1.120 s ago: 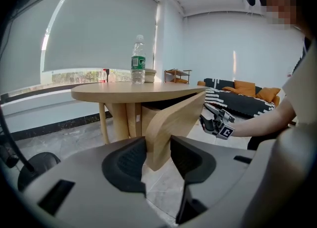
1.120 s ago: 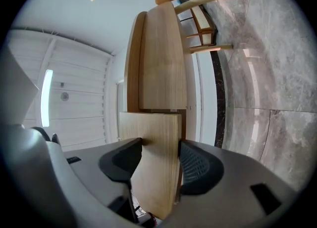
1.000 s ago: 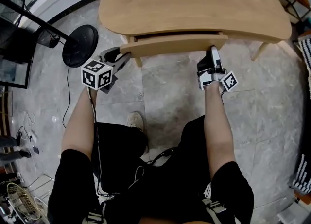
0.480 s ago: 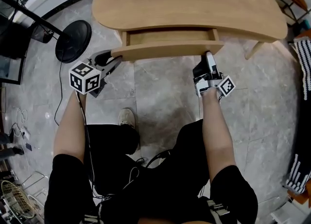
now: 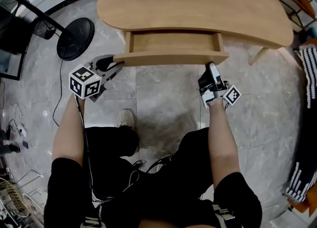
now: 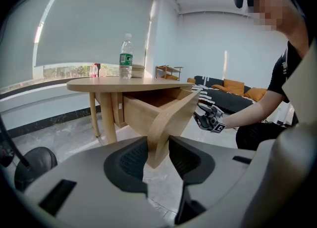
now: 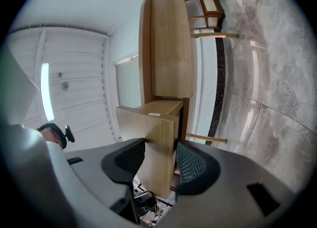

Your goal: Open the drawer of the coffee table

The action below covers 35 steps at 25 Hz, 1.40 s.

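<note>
Left gripper (image 5: 118, 64) and right gripper (image 5: 212, 66), jaws just tightened, each clamp one end of the pulled-out drawer front (image 5: 171, 58) under the coffee table (image 5: 198, 4).

Grey marble floor (image 5: 163, 98), a black fan base (image 5: 75, 38) on it at left. Daylight comes through a wide blinded window (image 6: 94, 29). A sofa (image 6: 230, 97) with orange cushions (image 6: 234, 84) stands by the white wall (image 6: 213, 44).
</note>
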Tool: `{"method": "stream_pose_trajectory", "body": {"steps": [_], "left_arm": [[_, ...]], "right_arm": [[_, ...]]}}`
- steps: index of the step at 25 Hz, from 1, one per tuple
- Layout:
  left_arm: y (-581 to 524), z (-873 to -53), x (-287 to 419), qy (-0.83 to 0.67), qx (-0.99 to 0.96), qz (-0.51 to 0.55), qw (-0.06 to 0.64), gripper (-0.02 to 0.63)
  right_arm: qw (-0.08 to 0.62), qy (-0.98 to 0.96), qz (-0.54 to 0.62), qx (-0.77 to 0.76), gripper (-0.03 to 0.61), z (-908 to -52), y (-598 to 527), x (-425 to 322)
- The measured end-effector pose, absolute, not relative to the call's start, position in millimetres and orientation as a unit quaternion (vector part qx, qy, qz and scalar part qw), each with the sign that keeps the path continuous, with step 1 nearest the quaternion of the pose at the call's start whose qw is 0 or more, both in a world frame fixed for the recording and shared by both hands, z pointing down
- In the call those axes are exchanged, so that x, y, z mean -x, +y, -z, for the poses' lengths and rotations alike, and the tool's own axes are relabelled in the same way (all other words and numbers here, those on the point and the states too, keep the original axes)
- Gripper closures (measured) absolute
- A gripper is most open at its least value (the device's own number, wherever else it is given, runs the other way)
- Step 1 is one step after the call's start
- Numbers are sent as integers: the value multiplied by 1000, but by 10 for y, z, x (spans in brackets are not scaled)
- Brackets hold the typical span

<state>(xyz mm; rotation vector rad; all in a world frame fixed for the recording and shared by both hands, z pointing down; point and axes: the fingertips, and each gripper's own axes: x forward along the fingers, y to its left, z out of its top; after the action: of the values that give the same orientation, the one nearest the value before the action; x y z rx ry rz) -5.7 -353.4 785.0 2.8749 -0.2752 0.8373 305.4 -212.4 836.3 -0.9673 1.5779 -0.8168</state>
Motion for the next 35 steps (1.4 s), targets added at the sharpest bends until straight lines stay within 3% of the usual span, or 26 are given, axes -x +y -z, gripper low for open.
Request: {"method": "stream_pose_trajectory", "body": {"steps": [16, 26, 32, 35], "left_arm": [[-3457, -7868, 101, -54, -952, -292, 76, 482], [-3428, -7889, 138, -52, -953, -286, 81, 474], [-3395, -8107, 293, -59, -937, -334, 85, 463], [-3369, -8193, 407, -54, -930, -351, 89, 445]], "right_arm": [[525, 663, 356, 398, 380, -8413, -2081, -3040], [490, 640, 362, 467, 502, -8628, -1911, -3159], [416, 578, 355, 606, 565, -8800, -1738, -3425], [387, 541, 306, 681, 566, -8661, -1570, -3697]]}}
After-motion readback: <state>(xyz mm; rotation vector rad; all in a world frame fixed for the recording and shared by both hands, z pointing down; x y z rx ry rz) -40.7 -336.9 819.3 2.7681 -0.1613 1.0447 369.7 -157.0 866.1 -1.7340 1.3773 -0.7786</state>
